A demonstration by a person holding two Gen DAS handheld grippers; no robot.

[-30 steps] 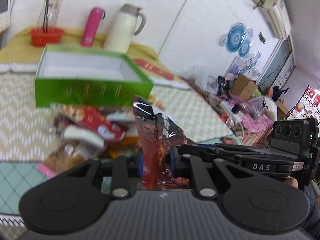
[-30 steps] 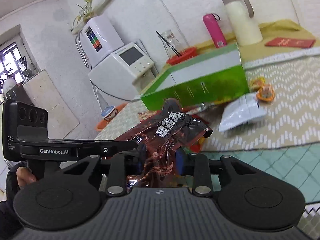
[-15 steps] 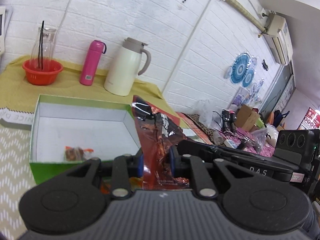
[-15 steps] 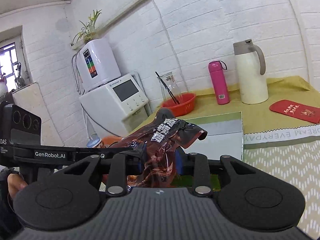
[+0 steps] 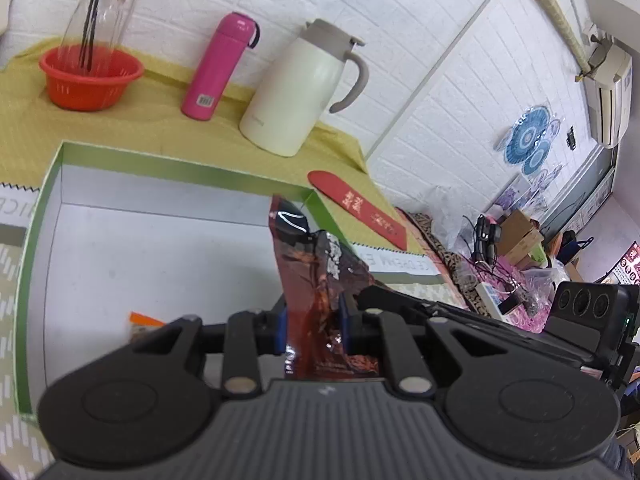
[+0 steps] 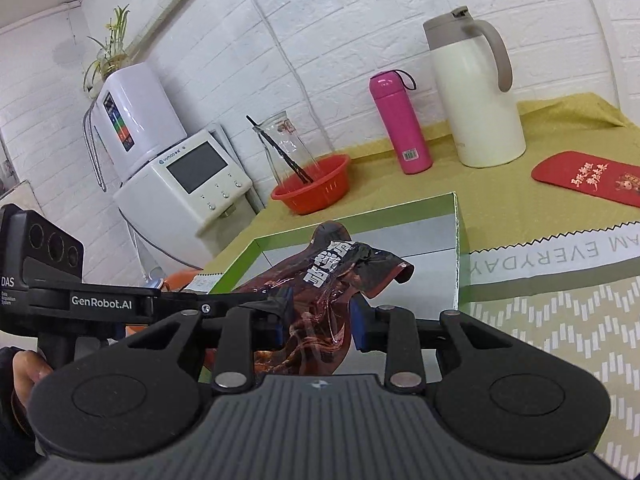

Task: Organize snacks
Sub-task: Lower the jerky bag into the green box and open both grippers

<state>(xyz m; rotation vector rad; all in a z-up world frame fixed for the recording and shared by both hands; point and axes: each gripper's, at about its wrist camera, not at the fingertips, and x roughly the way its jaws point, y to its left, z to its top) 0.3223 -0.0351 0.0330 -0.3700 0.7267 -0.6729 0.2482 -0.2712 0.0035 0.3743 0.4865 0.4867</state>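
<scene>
- White brick walls back a table (image 6: 500, 216) under a mustard-yellow cloth; every place below is given from the green box (image 5: 44, 216) that stands on it.
- One green box with a white inside, open at the top. One small orange-edged snack packet (image 5: 144, 322) lies on its floor at the near side, partly hidden by the left gripper (image 5: 312, 316).
- One dark red-brown snack bag (image 5: 320, 272), shiny and crumpled, is held above the box's right part, its top reaching toward the far right corner.
- Two grippers, both clamped on that same bag: the left gripper pinches its lower part, and the right gripper (image 6: 318, 322) grips it from the other side, each with jaws narrowed onto the foil.
- Behind the box stand one red basket (image 6: 312, 188) with one clear glass carafe (image 6: 288, 140) in it, holding dark sticks; one pink flask (image 6: 400, 120); one cream jug (image 6: 476, 96).
- One red envelope (image 6: 588, 176) lies flat behind the box's far right corner.
- Left of the box, off the table, one white machine with a screen (image 6: 188, 180).
</scene>
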